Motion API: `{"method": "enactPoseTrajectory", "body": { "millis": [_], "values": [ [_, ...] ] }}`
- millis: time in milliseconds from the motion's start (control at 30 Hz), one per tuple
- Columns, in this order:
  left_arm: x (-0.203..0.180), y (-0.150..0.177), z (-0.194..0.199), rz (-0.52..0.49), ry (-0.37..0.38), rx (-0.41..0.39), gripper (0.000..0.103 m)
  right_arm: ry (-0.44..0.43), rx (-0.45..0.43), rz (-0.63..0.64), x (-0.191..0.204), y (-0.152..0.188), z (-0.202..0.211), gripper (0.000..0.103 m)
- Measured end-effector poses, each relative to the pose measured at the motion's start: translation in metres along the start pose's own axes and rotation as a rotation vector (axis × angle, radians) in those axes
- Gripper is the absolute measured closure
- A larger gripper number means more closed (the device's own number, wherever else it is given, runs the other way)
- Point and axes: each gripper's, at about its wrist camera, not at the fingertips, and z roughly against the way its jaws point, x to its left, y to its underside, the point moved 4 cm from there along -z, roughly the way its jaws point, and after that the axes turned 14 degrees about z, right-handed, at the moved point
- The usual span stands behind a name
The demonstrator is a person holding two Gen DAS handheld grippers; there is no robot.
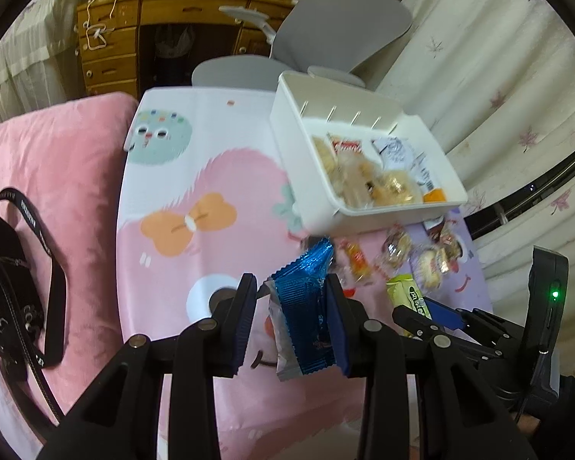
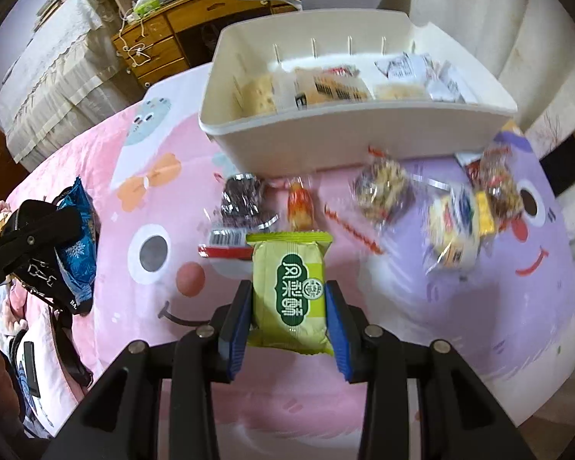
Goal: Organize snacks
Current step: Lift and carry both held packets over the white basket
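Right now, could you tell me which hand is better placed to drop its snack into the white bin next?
Probably the right. The right gripper faces the white bin squarely with its green packet; the left gripper, holding the blue packet, sits off to the bin's side.

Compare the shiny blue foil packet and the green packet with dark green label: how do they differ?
The shiny blue foil packet is in the left gripper; the green packet with dark green label is in the right gripper. Blue looks crinkled and tilted; green looks smooth and straight. Both are held off the table.
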Motion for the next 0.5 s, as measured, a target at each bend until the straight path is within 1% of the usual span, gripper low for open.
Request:
{"method": "enactPoseTrajectory", "body": {
  "millis": [133, 300, 500],
  "values": [
    [-0.018, -0.014, 0.007, 0.008, 0.009, -0.053, 0.069, -0.007, -0.032, 0.017, -0.014, -0.014, 0.012, 0.066],
    [-0.042, -0.031, 0.003, 0.030, 0.004, -0.090, 0.069, -0.019, -0.067, 0.032, -0.038, -0.031, 0.023, 0.066],
    [-0.077, -0.044, -0.013, 0.033, -0.036, -0.141, 0.069, -0.053, -0.134, 0.081, -0.066, -0.056, 0.035, 0.066]
  ]
}}
